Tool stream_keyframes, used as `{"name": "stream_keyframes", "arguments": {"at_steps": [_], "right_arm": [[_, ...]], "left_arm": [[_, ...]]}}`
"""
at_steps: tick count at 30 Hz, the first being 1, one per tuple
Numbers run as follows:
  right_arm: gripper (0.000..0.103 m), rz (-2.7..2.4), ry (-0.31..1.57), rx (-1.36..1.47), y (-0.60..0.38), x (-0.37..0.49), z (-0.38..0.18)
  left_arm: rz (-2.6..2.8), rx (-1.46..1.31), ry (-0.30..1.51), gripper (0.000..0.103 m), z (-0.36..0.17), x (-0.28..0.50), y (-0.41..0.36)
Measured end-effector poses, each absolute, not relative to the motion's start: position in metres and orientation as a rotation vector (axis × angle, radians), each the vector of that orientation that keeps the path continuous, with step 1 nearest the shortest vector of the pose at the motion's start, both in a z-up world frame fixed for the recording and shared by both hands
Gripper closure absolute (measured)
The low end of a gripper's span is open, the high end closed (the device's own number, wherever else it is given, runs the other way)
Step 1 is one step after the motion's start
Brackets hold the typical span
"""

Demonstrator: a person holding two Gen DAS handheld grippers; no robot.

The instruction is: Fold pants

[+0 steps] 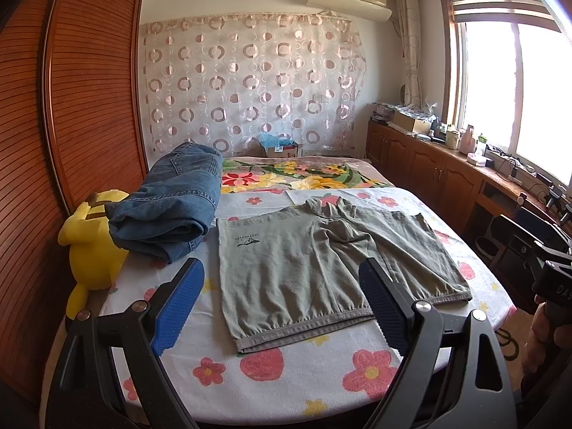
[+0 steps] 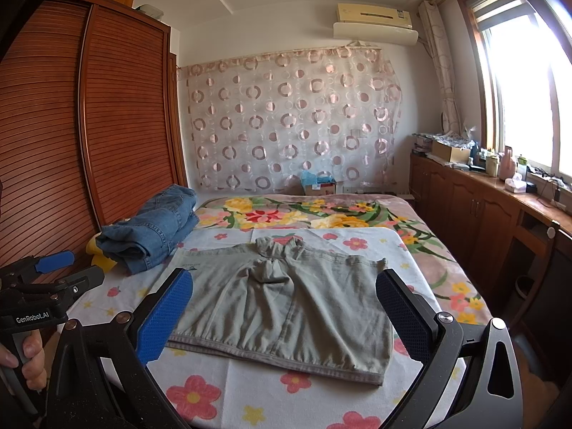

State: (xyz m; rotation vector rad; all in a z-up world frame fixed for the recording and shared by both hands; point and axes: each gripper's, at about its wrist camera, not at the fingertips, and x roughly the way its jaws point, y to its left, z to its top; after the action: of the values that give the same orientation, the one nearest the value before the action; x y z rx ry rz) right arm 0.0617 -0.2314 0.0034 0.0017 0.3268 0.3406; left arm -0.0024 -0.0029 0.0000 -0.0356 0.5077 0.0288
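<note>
At the far left a yellow plush toy (image 1: 89, 243) sits at the edge of the bed (image 1: 286, 175), beside the brown slatted wardrobe doors (image 1: 89, 89), and a folded stack of blue denim jeans (image 1: 171, 207) lies partly on top of it. Just right of the jeans, the grey-green cotton shorts (image 1: 321, 268) lie spread flat on the white towel with pink and yellow flowers (image 1: 286, 375) that covers the near end of the bed; the waistband faces me, the legs point away, and some cloth is bunched at the far middle. My left gripper (image 1: 280, 304) hovers above the near hem with its blue-padded fingers (image 1: 178, 304) spread wide, holding nothing. My right gripper (image 2: 286, 307) hangs over the same garment (image 2: 279, 304), its fingers (image 2: 164, 314) also wide apart and empty, framing the waistband from either side. In the right wrist view my left hand (image 2: 25, 361) grips the handle of the other tool at the lower left. Farther right, a wooden cabinet (image 1: 429, 164) runs under the bright window (image 1: 500, 82), its top crowded with boxes and bottles.
</note>
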Motion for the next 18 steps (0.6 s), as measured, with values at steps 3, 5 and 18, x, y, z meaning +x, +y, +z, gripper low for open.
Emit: {"name": "stream_keyframes", "arguments": {"at_steps": [3, 5, 18], "right_arm": [[0.001, 0.340, 0.326, 0.000, -0.2313, 0.0617, 0.0033], [0.001, 0.340, 0.326, 0.001, -0.2314, 0.0618, 0.0033], [0.001, 0.339, 0.326, 0.002, -0.2318, 0.0625, 0.0030]], "left_arm": [[0.028, -0.036, 0.508, 0.014, -0.0001, -0.0020, -0.0017], [0.026, -0.036, 0.508, 0.014, -0.0001, -0.0012, -0.0025], [0.030, -0.035, 0.508, 0.014, 0.0001, -0.0010, -0.0027]]}}
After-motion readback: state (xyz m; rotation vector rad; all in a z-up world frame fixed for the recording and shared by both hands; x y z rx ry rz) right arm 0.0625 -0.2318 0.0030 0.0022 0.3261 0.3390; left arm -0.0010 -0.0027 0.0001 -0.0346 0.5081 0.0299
